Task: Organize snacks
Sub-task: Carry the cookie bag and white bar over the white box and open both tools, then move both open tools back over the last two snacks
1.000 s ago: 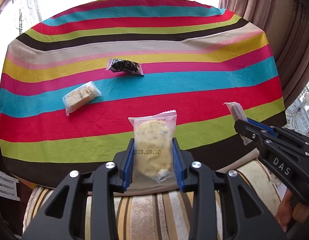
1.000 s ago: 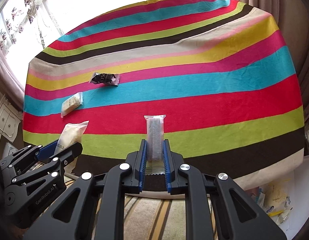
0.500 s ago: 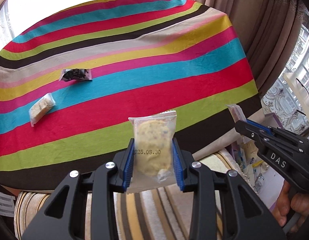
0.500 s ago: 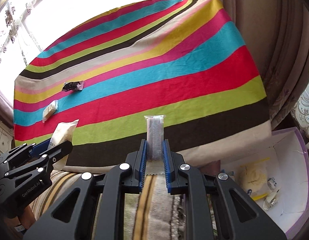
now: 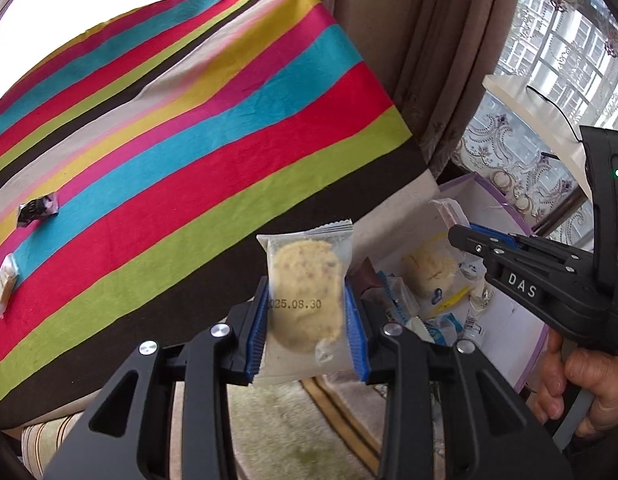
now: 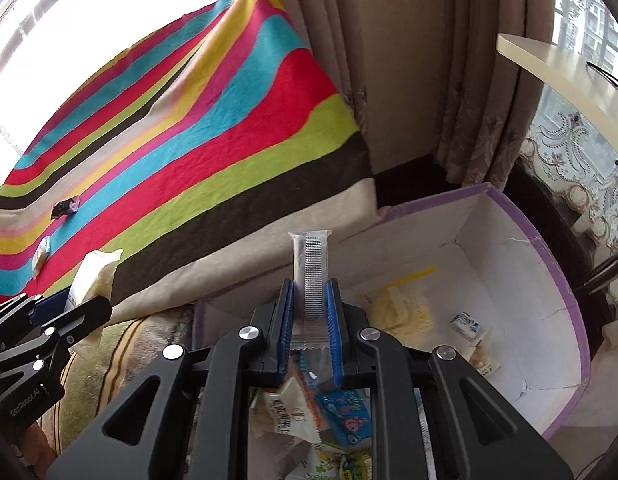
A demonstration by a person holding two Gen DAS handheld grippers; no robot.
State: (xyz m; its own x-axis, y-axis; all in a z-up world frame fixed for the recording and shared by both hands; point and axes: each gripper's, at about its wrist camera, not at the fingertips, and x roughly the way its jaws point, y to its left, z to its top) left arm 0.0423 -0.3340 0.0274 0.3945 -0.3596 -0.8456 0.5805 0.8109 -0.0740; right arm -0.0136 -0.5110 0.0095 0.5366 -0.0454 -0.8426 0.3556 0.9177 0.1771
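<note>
Cookie packet [image 5: 305, 292] upright in left tongs [image 5: 307, 312]; long axis vertical.

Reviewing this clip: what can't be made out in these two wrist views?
- Right wrist: contents of the slim packet, seen edge-on in the right claw.
- Box: near snacks covered by that claw.
- Left wrist: cookie packet hides box items behind it.
- Dark packet on the cloth: too small to read.

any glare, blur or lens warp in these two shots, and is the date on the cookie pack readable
Left wrist view: the window at top left is blown out to white, the striped tablecloth bows under fisheye warp, and the clear cookie packet in the left claw is sharp, its printed date readable. Right wrist view: the same white glare at top left, and the curtains curve.
</note>
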